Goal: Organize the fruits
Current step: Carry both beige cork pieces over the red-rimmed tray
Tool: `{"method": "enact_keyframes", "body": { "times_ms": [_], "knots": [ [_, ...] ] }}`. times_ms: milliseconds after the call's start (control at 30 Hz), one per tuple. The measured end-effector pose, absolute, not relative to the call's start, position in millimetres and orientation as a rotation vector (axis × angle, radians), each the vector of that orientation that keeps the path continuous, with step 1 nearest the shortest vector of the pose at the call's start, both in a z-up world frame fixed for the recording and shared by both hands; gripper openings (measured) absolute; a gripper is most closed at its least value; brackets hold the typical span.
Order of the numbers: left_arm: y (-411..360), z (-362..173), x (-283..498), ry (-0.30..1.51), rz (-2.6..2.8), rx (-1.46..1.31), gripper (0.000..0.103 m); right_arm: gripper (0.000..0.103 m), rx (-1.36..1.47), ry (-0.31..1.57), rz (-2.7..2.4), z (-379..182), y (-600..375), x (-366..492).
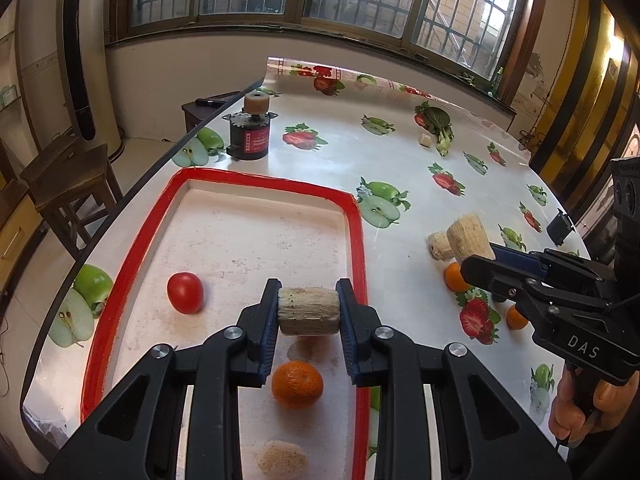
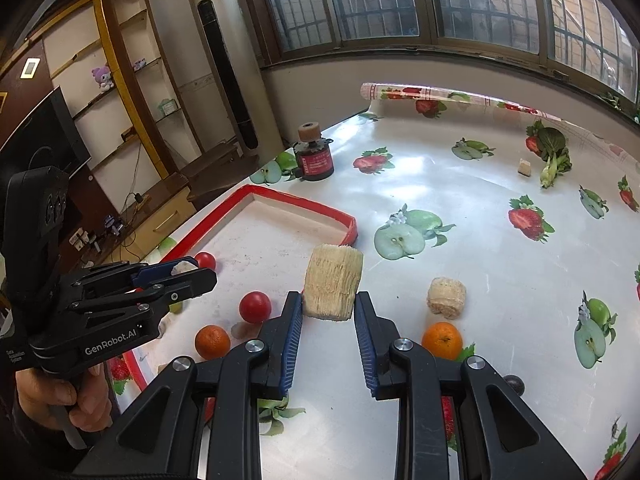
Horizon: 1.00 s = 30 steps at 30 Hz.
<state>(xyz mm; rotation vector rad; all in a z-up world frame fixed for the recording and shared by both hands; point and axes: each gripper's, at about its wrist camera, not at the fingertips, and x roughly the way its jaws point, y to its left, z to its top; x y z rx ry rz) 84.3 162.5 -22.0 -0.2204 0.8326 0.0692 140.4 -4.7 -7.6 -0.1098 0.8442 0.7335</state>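
Left tongs pinching a short corn-cob piece, pale, fibrous and cylindrical, held crosswise over the red-rimmed tray. Right tongs pinching a second, longer cob piece, ribbed and cream-coloured, held above the worktop just off the tray's far right corner. A third, stubby cob piece lies on the worktop beside it.

In the tray, seen from the left wrist: one smooth red tomato near the left rim, one dimpled orange below the held cob, and one rough beige lump at the near end, its kind unclear. The right-wrist view shows a further tomato beyond the left tongs. Two more oranges sit on the worktop right of the tray, one partly hidden by the right tongs, the other mostly hidden.

The worktop carries a glossy cloth printed with apples and strawberries. Toward the far edge stand a black cylindrical motor with a tan roller on top, a leafy green vegetable and a small pale cube. A dark round object lies near the right tongs' arm.
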Motion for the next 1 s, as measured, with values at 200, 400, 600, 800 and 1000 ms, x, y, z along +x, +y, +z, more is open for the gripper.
{"method": "enact_keyframes", "body": {
  "times_ms": [200,400,600,800,1000],
  "knots": [
    [177.1,-22.9,83.1,0.828,0.095,-0.229,0.025,0.027,-0.116,0.851,0.758,-9.7,14.0,139.4],
    [191.5,-26.6,83.8,0.832,0.116,-0.240,0.025,0.027,-0.122,0.861,0.780,-12.9,32.7,140.7],
    [208.8,-32.3,88.5,0.846,0.141,-0.250,0.025,0.027,-0.132,0.873,0.784,-19.5,48.7,147.5],
    [231.6,-36.1,97.0,0.859,0.174,-0.272,0.025,0.027,-0.131,0.899,0.796,-30.2,65.1,156.9],
    [249.5,-44.4,114.1,0.885,0.206,-0.290,0.025,0.027,-0.129,0.924,0.805,-39.5,78.9,169.8]
  ]
}}
